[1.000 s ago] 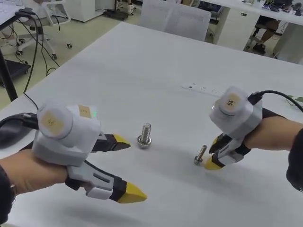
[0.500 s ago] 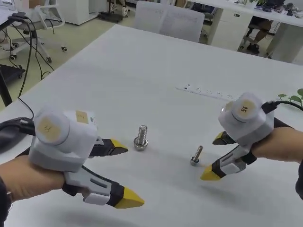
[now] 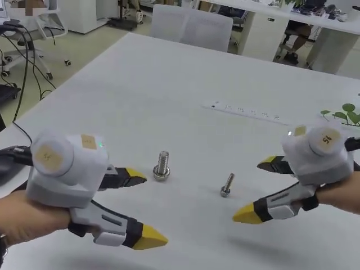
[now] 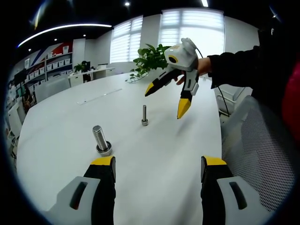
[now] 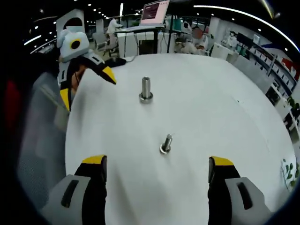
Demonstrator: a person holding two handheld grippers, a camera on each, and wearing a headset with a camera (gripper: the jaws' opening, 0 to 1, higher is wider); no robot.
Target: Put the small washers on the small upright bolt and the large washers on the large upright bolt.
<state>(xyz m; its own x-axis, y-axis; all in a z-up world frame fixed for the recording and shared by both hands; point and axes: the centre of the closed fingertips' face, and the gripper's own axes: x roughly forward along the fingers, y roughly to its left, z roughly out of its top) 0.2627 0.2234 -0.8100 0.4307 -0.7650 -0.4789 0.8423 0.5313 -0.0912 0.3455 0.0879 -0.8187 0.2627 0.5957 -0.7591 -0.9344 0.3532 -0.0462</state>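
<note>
Head view: two grippers, two bolts, one power strip, one plant on white table (image 3: 169,84); left gripper (image 3: 143,208) low at near-left, jaws spread wide, nothing between; right gripper (image 3: 254,189) at near-right, jaws likewise apart and empty; large bolt (image 3: 162,166) upright near left gripper's upper tip, ringed at foot; small bolt (image 3: 226,185) standing slightly tilted between large bolt and right gripper, apart from both; washer count on either bolt: cannot tell; power strip (image 3: 247,111) flat farther back; plant (image 3: 343,112) at right edge; chair (image 3: 191,25) against far edge; wide bare tabletop behind bolts and between grippers.

Left gripper view: own jaws wide apart, holding nothing; large bolt (image 4: 99,138) just ahead of left jaw tip, ring at base; small bolt (image 4: 144,115) farther on; right gripper (image 4: 165,100) raised beyond it, splayed; plant (image 4: 150,58) behind; table edge curving along right, mesh seat (image 4: 262,154) beside it.

Right gripper view: own jaws parted, empty; small bolt (image 5: 165,143) centred ahead between the tips, apart from both; large bolt (image 5: 146,89) beyond; left gripper (image 5: 86,87) at upper left near table edge, spread; open white surface to right of bolts.
</note>
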